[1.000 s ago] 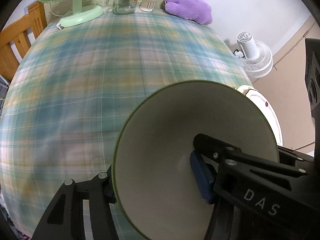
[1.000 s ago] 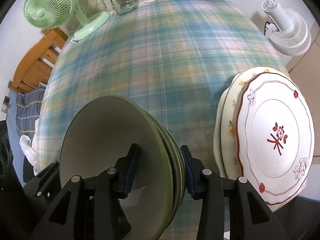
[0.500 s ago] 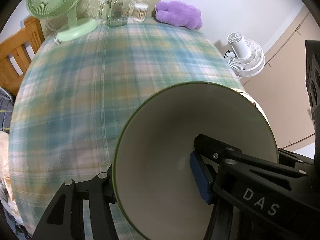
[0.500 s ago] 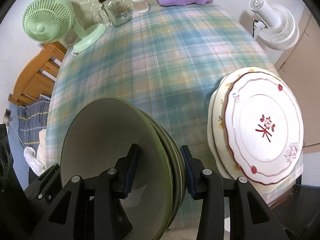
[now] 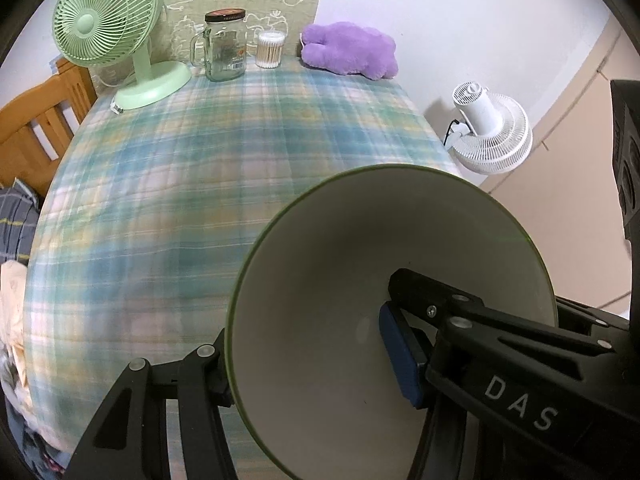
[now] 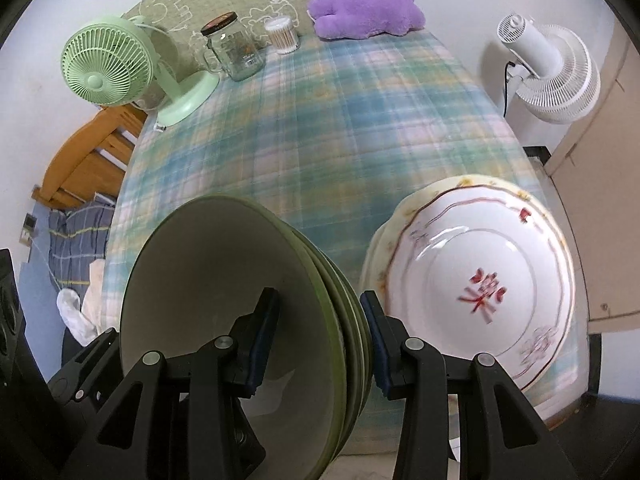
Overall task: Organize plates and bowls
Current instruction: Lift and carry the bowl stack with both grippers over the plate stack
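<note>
A nested stack of green bowls (image 6: 224, 280) with cream insides hangs above the plaid table, tilted toward the cameras. My right gripper (image 6: 318, 336) is shut on the stack's right wall, one blue pad inside the top bowl and the other against the outermost bowl. My left gripper (image 5: 308, 364) is shut on the stack's left wall; its top bowl (image 5: 340, 300) fills that view. Two stacked plates (image 6: 480, 280), a red-patterned one on top, lie at the table's near right corner, beside the bowls.
Along the far edge of the plaid tablecloth (image 5: 200, 184) stand a green desk fan (image 5: 108, 32), a lidded glass jar (image 5: 224, 48), a cotton-swab tub (image 5: 270, 50) and a purple plush (image 5: 348, 50). A white floor fan (image 6: 548, 68) stands right, a wooden chair (image 5: 36, 120) left.
Both grippers have risen together with the bowl stack. The table and plates look farther below, and more of the far wall and fans has come into view.
</note>
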`<action>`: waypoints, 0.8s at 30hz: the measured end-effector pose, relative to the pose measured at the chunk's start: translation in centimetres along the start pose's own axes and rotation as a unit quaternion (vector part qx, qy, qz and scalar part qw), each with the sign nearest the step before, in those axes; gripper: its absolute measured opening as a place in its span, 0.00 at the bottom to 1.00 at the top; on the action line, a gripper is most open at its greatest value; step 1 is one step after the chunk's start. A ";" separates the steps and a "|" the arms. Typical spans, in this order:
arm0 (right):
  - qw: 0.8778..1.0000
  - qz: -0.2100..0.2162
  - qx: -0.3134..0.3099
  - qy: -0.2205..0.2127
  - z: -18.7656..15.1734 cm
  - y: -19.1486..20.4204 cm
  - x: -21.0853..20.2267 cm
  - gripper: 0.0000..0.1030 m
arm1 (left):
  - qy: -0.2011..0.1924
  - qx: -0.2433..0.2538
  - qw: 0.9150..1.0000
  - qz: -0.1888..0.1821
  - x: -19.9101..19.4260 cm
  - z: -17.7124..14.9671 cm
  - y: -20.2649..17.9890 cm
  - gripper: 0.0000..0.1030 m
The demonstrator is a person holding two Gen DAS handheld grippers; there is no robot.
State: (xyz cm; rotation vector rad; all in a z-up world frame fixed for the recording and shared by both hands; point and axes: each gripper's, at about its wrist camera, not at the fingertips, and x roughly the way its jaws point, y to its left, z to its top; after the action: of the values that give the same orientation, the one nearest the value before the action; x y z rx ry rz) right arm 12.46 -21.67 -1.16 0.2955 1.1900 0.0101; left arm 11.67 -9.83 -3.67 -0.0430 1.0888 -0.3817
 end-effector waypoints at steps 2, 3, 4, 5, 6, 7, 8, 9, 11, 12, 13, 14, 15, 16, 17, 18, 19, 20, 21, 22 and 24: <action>1.000 0.001 -0.010 0.001 0.3 -1.1 -0.4 0.43 | -0.003 -0.005 1.000 0.003 0.1 0.1 -1.1 0.57; 1.000 0.002 -0.013 0.000 0.4 -1.5 -0.5 0.44 | -0.005 -0.008 1.000 0.003 0.2 0.2 -1.7 0.57; 1.000 0.002 -0.015 0.000 0.6 -2.2 -0.7 0.44 | -0.006 -0.009 1.000 0.004 0.3 0.2 -2.3 0.57; 1.000 0.003 -0.017 0.000 0.7 -2.8 -0.9 0.44 | -0.007 -0.010 1.000 0.005 0.5 0.3 -2.8 0.57; 1.000 0.003 -0.018 0.000 0.8 -3.4 -1.0 0.44 | -0.008 -0.011 1.000 0.006 0.6 0.3 -3.5 0.57; 1.000 0.004 -0.018 0.000 1.0 -4.2 -1.1 0.44 | -0.007 -0.012 1.000 0.007 0.9 0.4 -4.2 0.57; 1.000 0.003 -0.018 0.000 1.0 -4.8 -1.3 0.44 | -0.007 -0.012 1.000 0.007 1.0 0.4 -4.7 0.57; 1.000 0.003 -0.018 0.000 1.1 -5.3 -1.4 0.44 | -0.007 -0.012 1.000 0.008 1.3 0.5 -5.4 0.57; 1.000 0.001 -0.018 0.001 1.2 -6.6 -1.6 0.44 | -0.007 -0.013 1.000 0.009 1.6 0.5 -6.6 0.57; 1.000 0.000 -0.017 0.001 1.3 -7.3 -1.7 0.44 | -0.007 -0.013 1.000 0.009 1.9 0.6 -7.2 0.57; 1.000 0.000 -0.017 0.001 1.3 -7.8 -1.8 0.44 | -0.007 -0.014 1.000 0.009 2.1 0.6 -7.7 0.57; 1.000 -0.001 -0.017 0.001 1.4 -8.4 -1.8 0.44 | -0.007 -0.015 1.000 0.009 2.3 0.6 -8.3 0.57; 1.000 -0.001 -0.017 0.002 1.4 -8.8 -1.8 0.44 | -0.005 -0.016 1.000 0.009 2.7 0.7 -8.9 0.57; 1.000 -0.002 -0.017 0.003 1.5 -9.4 -1.8 0.44 | -0.005 -0.017 1.000 0.009 2.9 0.6 -9.3 0.57; 1.000 -0.002 -0.018 0.004 1.5 -10.1 -1.7 0.44 | -0.004 -0.018 1.000 0.010 3.1 0.6 -9.7 0.57; 1.000 -0.002 -0.017 0.005 1.6 -10.5 -1.7 0.44 | -0.001 -0.020 1.000 0.011 3.5 0.7 -10.3 0.57; 1.000 -0.001 -0.017 0.008 1.6 -11.1 -1.5 0.44 | 0.000 -0.022 1.000 0.011 3.8 0.7 -10.6 0.57; 1.000 -0.001 -0.018 0.011 1.7 -11.7 -1.4 0.44 | 0.003 -0.023 1.000 0.011 4.0 0.7 -11.0 0.57; 1.000 -0.001 -0.019 0.013 1.8 -12.0 -1.3 0.44 | 0.005 -0.025 1.000 0.011 4.4 0.8 -11.4 0.57; 1.000 -0.002 -0.020 0.015 1.8 -12.5 -1.2 0.44 | 0.007 -0.027 1.000 0.011 4.7 0.8 -11.7 0.57; 1.000 -0.003 -0.022 0.020 2.0 -13.3 -0.8 0.44 | 0.010 -0.032 0.999 0.012 5.4 0.9 -12.3 0.57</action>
State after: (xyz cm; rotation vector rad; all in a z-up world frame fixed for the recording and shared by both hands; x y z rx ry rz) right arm 12.08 -35.02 -2.83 0.2536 1.2291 0.0383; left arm 11.14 -23.16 -5.17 -0.0835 1.1210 -0.3266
